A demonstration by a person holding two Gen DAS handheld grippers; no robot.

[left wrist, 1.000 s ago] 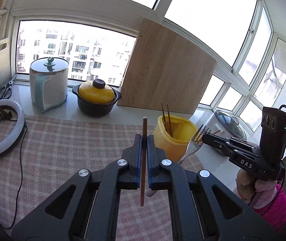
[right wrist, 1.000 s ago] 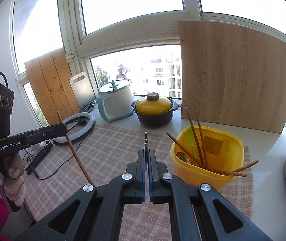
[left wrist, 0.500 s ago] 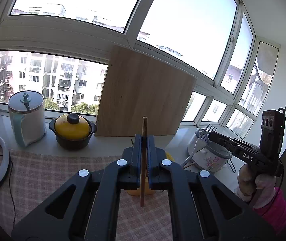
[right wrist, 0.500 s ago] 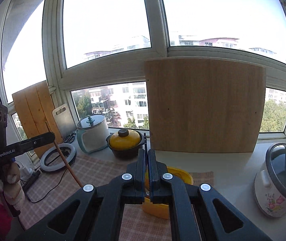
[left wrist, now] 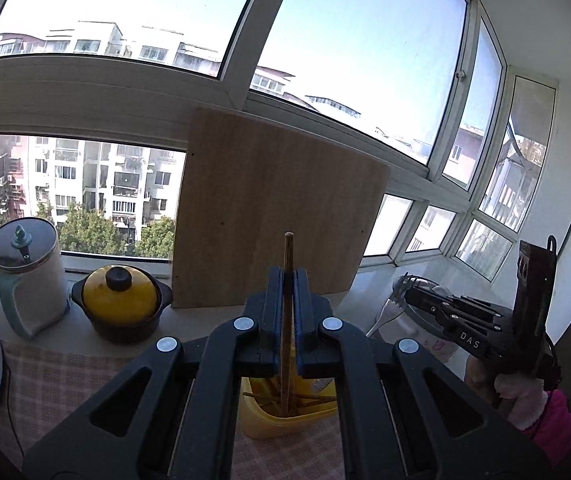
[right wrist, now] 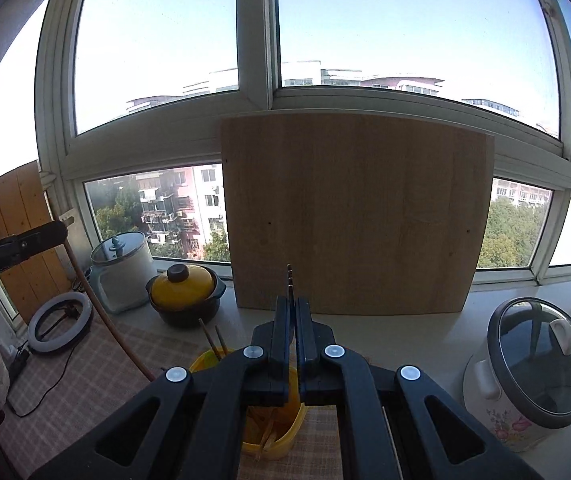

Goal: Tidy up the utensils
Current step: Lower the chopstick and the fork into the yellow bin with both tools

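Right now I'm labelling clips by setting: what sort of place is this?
Probably a home kitchen counter in a glazed balcony: a yellow-lidded black clay pot, a floral white rice cooker, and a yellow plastic utensil tub before apartment-view windows.

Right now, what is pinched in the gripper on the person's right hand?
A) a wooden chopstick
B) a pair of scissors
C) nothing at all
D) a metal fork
D: in the left wrist view, the right gripper is shut on a metal fork, its tines sticking up past the fingertips; the chopstick sits in the left gripper instead.
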